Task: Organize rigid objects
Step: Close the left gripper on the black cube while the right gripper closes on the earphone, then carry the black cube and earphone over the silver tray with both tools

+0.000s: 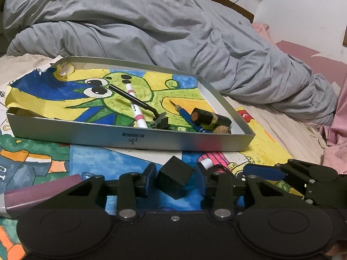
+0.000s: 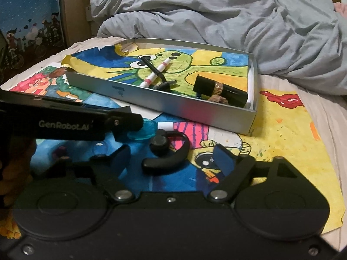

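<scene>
A silver tin tray [image 1: 151, 139] lined with a painted sheet holds a white and pink pen [image 1: 135, 103], a black tool [image 1: 132, 98], a blue screwdriver [image 1: 187, 119], a black lipstick tube [image 1: 211, 119] and a walnut [image 1: 222, 130]. My left gripper [image 1: 175, 181] stands open around a black cube [image 1: 174, 179] lying on the drawings in front of the tray, with gaps at both pads. My right gripper [image 2: 171, 158] is open around a black ear-hook earpiece [image 2: 166, 151]. The tray also shows in the right wrist view [image 2: 184, 106].
Painted drawings [image 2: 282, 130] cover the bed. A rumpled grey duvet [image 1: 162, 26] lies behind the tray. A purple box [image 1: 41, 191] sits at the left. A white cylinder end [image 2: 165, 126] and a blue glassy item [image 2: 147, 130] lie before the tray. Pink cloth [image 1: 338, 119] lies right.
</scene>
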Demonstrator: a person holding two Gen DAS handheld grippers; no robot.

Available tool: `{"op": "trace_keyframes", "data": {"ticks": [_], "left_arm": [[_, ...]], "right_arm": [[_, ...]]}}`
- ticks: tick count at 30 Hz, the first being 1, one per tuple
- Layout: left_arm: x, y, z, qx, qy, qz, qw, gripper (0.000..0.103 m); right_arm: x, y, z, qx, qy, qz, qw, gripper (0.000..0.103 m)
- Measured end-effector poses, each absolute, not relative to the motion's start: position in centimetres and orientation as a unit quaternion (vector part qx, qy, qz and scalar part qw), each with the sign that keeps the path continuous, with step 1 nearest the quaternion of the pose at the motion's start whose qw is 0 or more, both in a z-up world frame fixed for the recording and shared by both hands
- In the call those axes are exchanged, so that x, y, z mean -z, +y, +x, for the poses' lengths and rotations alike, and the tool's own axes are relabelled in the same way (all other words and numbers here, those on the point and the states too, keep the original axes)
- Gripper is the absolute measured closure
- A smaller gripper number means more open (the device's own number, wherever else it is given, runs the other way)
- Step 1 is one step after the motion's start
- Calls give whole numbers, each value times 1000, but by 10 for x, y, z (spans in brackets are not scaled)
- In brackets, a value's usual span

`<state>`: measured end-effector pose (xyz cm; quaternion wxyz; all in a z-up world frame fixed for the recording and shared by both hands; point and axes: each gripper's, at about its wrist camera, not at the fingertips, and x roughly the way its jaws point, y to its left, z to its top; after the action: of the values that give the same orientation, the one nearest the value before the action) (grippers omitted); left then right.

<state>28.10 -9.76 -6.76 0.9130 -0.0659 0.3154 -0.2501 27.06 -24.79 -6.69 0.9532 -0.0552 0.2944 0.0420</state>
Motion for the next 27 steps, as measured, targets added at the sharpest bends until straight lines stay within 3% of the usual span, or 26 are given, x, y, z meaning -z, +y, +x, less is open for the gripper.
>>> {"op": "trace_keyframes", "data": {"ticks": [5,19,27], "left_arm": [[67,-99,279,248,314,-60,915,63],[37,-97,260,224,293,-34,929,64],[10,-93,245,207,267,-30,941,64]], "right_arm": [[67,-244,270,-55,293,-69,952,69],[54,-239,254,-51,269,-89,958,72],[17,-255,229,-25,196,-63,978,72]]}}
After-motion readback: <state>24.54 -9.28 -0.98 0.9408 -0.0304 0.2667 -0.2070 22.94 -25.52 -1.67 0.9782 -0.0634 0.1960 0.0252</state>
